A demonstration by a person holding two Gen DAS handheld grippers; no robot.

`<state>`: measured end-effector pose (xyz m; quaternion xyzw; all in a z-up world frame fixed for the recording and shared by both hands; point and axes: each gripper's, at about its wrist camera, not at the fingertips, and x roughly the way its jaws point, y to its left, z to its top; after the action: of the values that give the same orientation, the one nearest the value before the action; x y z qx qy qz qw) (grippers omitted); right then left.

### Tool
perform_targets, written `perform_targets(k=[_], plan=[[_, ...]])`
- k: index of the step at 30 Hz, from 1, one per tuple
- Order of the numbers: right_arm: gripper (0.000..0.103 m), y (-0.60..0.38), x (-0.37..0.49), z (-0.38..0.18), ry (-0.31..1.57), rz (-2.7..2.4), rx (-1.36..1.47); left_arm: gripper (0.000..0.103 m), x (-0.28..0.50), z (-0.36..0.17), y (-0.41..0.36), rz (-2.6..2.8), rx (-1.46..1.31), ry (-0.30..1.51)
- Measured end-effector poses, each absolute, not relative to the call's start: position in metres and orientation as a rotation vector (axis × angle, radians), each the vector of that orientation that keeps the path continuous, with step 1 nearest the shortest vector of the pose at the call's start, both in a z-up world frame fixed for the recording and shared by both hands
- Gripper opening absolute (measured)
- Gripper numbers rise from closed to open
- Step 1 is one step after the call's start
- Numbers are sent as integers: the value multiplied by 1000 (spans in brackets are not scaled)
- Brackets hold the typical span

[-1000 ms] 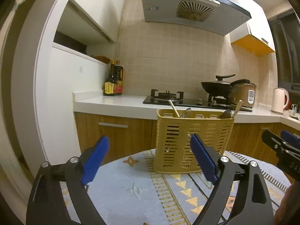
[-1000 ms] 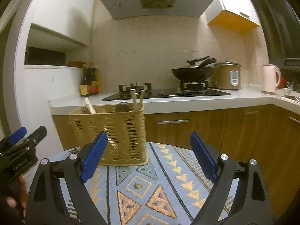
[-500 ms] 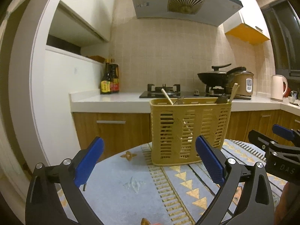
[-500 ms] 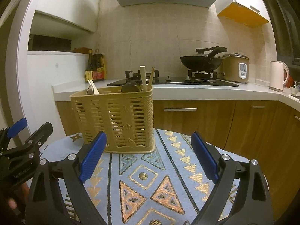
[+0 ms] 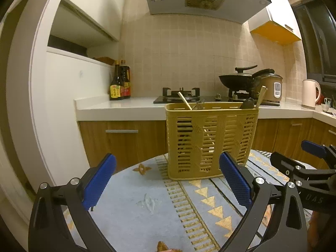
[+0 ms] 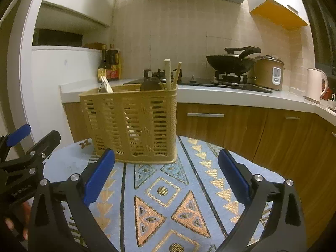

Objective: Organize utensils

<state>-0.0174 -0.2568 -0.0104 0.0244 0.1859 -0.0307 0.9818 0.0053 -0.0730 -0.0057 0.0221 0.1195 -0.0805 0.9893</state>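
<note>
Likely handling light but tippy: standing upright near the round patterned table's [image 6: 210, 180] far edge, yellow slatted plastic utensil basket [image 5: 211, 140] holding wooden chopsticks [image 6: 171, 73], best pinched at the stiff rim, left gripper [image 5: 168, 180] and right gripper [image 6: 166, 176] both gaping wide, gripping nothing.

Yellow utensil basket [image 5: 211, 140] upright on the patterned tablecloth [image 5: 147, 205], loaded.

Basket is slotted plastic, rectangular, open top, sitting flat near the far edge of the worktop. Sticking out above the rim: a pale wooden stick [image 5: 184, 100] leaning left at one end, a metal utensil [image 5: 198, 105] next to it, a dark rounded spoon head [image 6: 151, 84] and two light wooden chopsticks [image 6: 171, 74] at the other end, chopsticks standing highest and roughly upright. Lower parts of the utensils only partly visible through the slots; exact compartments can't be made out.
</note>
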Motion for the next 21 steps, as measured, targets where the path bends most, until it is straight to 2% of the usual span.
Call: perform_targets(k=[21], plan=[[94,-254,-17,-13,393,-62,34,95,10,-9,-70,-186,24,277]])
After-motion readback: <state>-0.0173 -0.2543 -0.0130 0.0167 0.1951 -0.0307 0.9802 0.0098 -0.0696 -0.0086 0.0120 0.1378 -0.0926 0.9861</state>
